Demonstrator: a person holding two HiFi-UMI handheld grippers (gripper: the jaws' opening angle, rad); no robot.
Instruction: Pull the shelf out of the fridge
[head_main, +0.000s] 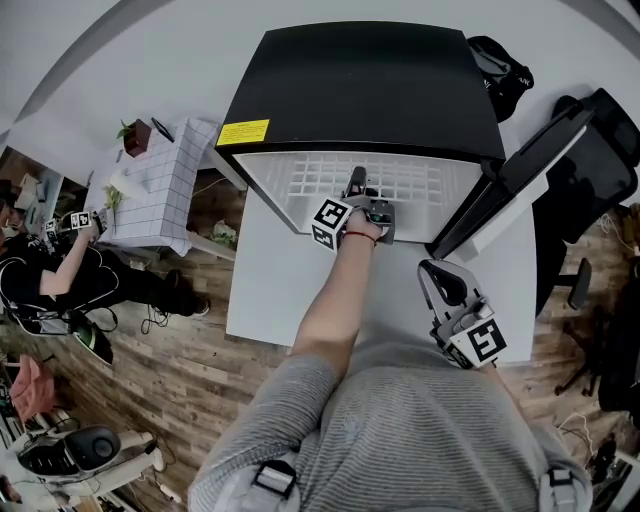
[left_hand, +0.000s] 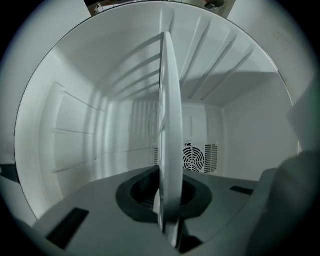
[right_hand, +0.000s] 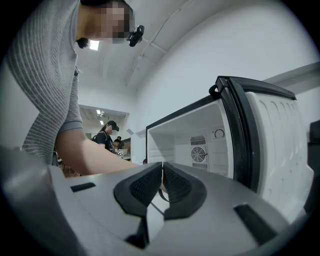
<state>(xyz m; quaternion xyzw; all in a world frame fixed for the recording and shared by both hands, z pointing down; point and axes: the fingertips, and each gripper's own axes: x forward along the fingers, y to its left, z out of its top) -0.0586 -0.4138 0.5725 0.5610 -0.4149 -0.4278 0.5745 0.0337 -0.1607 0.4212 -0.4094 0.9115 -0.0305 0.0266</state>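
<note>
Open fridge door (head_main: 520, 172) beside wire shelf (head_main: 430, 180)

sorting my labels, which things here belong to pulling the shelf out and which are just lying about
Job: fridge, its open door, shelf, left gripper clamped on the shelf.
Lying about: plant, checked cloth, black bag, office chair.

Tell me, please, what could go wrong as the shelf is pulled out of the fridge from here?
1. The left gripper pinches only the wire shelf's thin front edge at one spot, so it may slip, or skew the shelf and jam it in the fridge.
2. The right gripper is shut and clear of the shelf, so the freed shelf could tip down unsupported.
</note>
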